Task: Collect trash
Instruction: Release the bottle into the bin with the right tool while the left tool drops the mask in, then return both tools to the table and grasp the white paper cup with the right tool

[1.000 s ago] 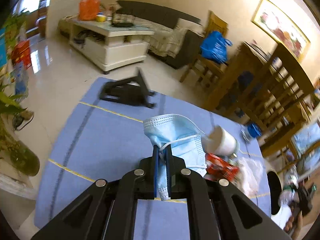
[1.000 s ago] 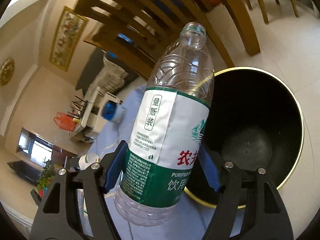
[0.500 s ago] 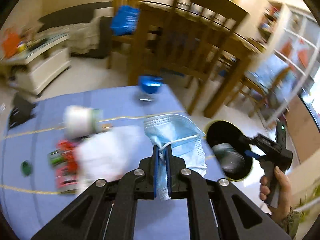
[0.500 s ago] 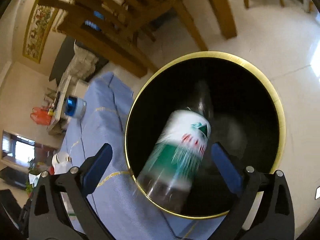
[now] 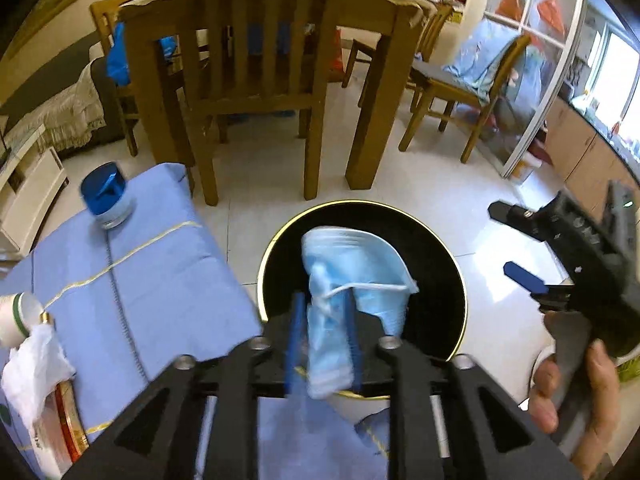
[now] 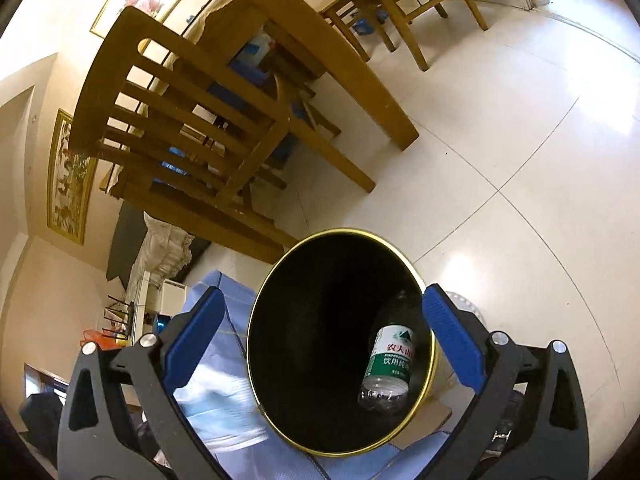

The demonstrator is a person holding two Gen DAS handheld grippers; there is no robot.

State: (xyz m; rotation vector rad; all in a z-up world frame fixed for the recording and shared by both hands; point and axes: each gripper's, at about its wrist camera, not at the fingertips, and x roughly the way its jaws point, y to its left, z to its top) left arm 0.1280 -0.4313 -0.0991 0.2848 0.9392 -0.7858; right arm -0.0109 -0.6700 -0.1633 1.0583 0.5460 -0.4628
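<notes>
My left gripper [image 5: 323, 340] is over the near rim of a black trash bin with a gold rim [image 5: 460, 276]. Its jaws have parted a little and the light-blue face mask [image 5: 352, 264] hangs loosely between them, above the bin's mouth. My right gripper [image 6: 320, 344] is open wide and empty above the same bin [image 6: 280, 272]. It also shows at the right of the left wrist view [image 5: 516, 240]. A clear plastic water bottle with a green and white label [image 6: 390, 356] lies inside the bin.
A blue cloth covers the table [image 5: 152, 280] left of the bin. On it are a blue-lidded jar [image 5: 105, 196], a white cup [image 5: 16, 316], a crumpled white plastic bag [image 5: 32, 364] and a red wrapper [image 5: 68, 416]. Wooden chairs [image 5: 256, 68] stand on the tiled floor.
The bottle left the right gripper and fell into the bin; that gripper opened and pulled back. My left gripper swung right over the bin and its jaws loosened on the mask.
</notes>
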